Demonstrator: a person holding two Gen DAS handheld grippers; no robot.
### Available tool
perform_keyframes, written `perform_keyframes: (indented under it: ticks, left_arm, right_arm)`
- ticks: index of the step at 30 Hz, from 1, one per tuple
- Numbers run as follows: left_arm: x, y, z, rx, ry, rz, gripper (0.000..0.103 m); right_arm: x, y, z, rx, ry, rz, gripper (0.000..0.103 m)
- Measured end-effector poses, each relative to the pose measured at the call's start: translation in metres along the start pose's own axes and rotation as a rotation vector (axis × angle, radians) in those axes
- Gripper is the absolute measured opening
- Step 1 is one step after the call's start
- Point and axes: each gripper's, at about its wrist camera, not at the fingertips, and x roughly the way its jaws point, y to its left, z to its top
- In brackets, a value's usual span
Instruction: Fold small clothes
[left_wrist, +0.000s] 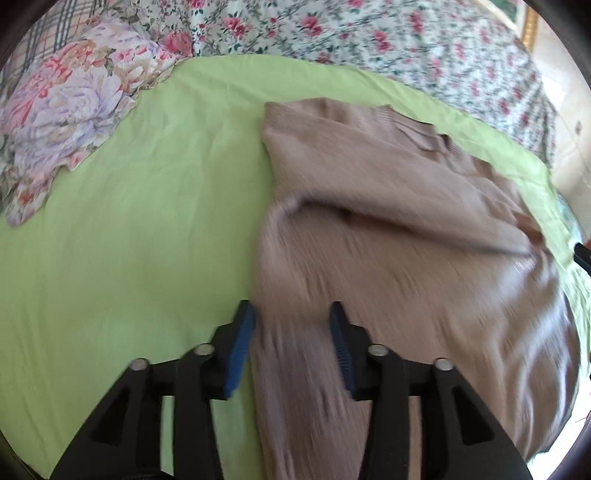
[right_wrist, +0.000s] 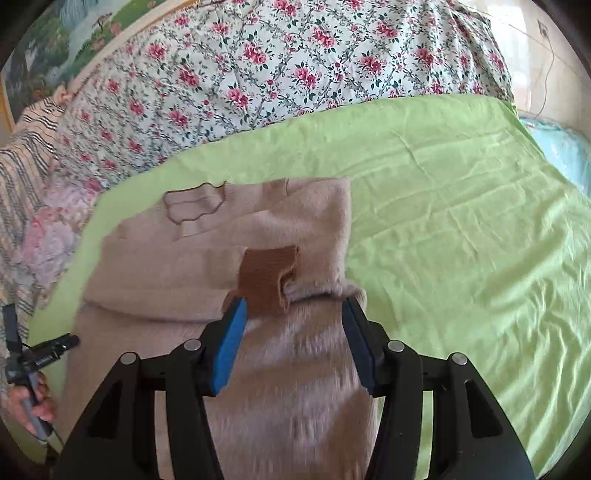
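A beige knit sweater (left_wrist: 388, 206) lies partly folded on a lime green sheet (left_wrist: 147, 221). My left gripper (left_wrist: 291, 317) is open, with the sweater's lower left part between its blue pads. In the right wrist view the same sweater (right_wrist: 229, 240) shows a brown patch (right_wrist: 267, 277) and an outlined pocket (right_wrist: 194, 203). My right gripper (right_wrist: 293, 306) is open, just above the sweater, with the brown patch near its left pad. The fabric close to both grippers is blurred.
A floral quilt (right_wrist: 295, 62) lies along the far side of the green sheet (right_wrist: 461, 221). A pastel floral cloth (left_wrist: 74, 110) lies at the left. The left gripper's handle, held by a hand (right_wrist: 33, 402), shows in the right wrist view.
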Motion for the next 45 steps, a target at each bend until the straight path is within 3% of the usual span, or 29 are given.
perform_keyframes:
  ticks: [4, 15, 22, 29, 32, 33, 34, 35, 37, 41, 45]
  left_arm:
    - [-0.025, -0.007, -0.036, -0.011, 0.012, -0.069, 0.057]
    - [-0.065, -0.008, -0.122, -0.033, 0.075, -0.143, 0.069]
    - [-0.086, -0.018, -0.172, -0.016, 0.054, -0.275, 0.068]
    - [-0.09, -0.023, -0.191, 0.032, 0.054, -0.359, 0.066]
    - [-0.088, -0.015, -0.188, 0.0, 0.051, -0.393, 0.05]
    - [-0.086, -0.012, -0.186, -0.014, 0.052, -0.403, 0.034]
    - [-0.085, -0.011, -0.184, -0.021, 0.056, -0.412, 0.016]
    - [-0.083, -0.009, -0.182, -0.03, 0.063, -0.417, 0.015]
    - [-0.085, -0.007, -0.181, -0.026, 0.056, -0.409, 0.008]
    - [-0.105, -0.005, -0.182, -0.01, -0.013, -0.416, 0.007]
    - [-0.083, 0.0, -0.185, -0.026, 0.07, -0.423, 0.01]
  right_arm:
    - [-0.015, -0.003, -0.025, -0.002, 0.042, 0.044, 0.056]
    - [-0.054, -0.027, -0.1, 0.058, 0.1, 0.189, 0.06]
    - [-0.081, -0.057, -0.137, 0.064, 0.149, 0.234, 0.06]
    - [-0.088, -0.051, -0.169, 0.002, 0.215, 0.418, 0.06]
    - [-0.078, -0.043, -0.172, 0.004, 0.212, 0.471, 0.059]
    - [-0.074, -0.041, -0.171, 0.014, 0.214, 0.485, 0.054]
    - [-0.071, -0.039, -0.171, 0.015, 0.224, 0.487, 0.035]
    - [-0.068, -0.037, -0.172, 0.011, 0.239, 0.477, 0.011]
    - [-0.072, -0.04, -0.175, 0.017, 0.234, 0.486, 0.01]
    - [-0.097, -0.057, -0.172, 0.05, 0.158, 0.548, 0.008]
    - [-0.086, -0.053, -0.173, 0.047, 0.2, 0.568, 0.008]
